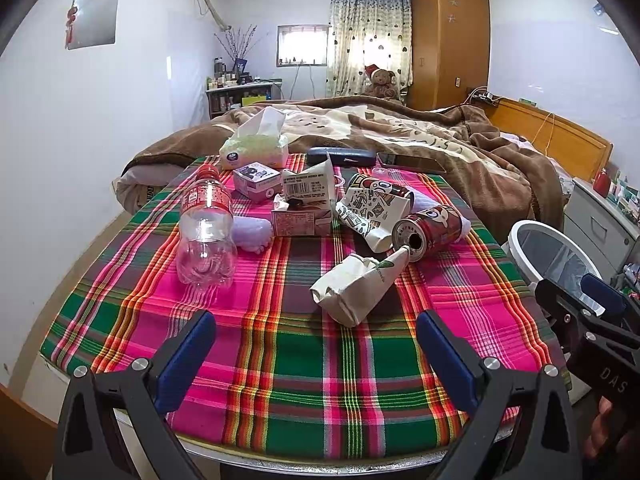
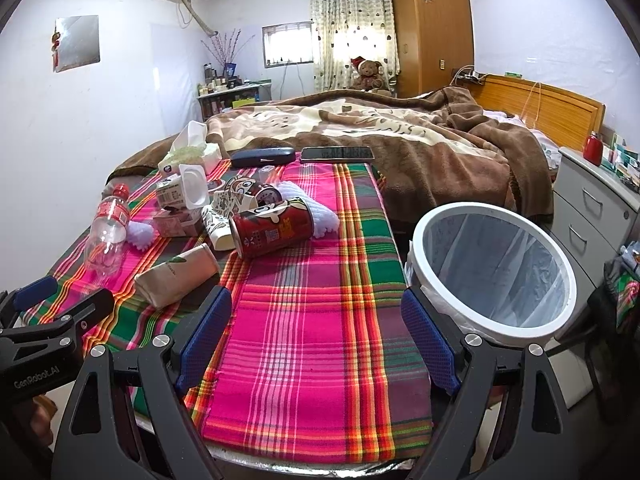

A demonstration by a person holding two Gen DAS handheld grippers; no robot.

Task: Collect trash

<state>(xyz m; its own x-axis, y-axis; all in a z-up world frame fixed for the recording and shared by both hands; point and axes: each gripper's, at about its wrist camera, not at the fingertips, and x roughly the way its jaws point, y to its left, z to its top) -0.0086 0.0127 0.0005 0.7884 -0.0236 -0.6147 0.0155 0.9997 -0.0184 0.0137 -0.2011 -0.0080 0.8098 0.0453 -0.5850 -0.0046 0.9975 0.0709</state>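
Both tools are held released and empty at the near edge of the plaid-covered surface (image 1: pixel 312 360): left tool (image 1: pixel 316 354), right tool (image 2: pixel 316 332). Nearest lies a crumpled paper cup (image 1: pixel 354 286), judged the first pick; it is best gripped across its flattened middle, then carried to the lined bin (image 2: pixel 494 270) just beside the surface. Beyond lie a red can (image 1: pixel 430 230) and a bottle (image 1: pixel 206 226). "DAS" and "GenRobot.AI" are read on the tool bodies; can labels are not legible.

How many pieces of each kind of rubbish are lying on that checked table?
Plastic bottle: 1
Red cans: 2
Crushed paper cups: 2
Small cartons: 3
Total: 8, as far as the pile shows.
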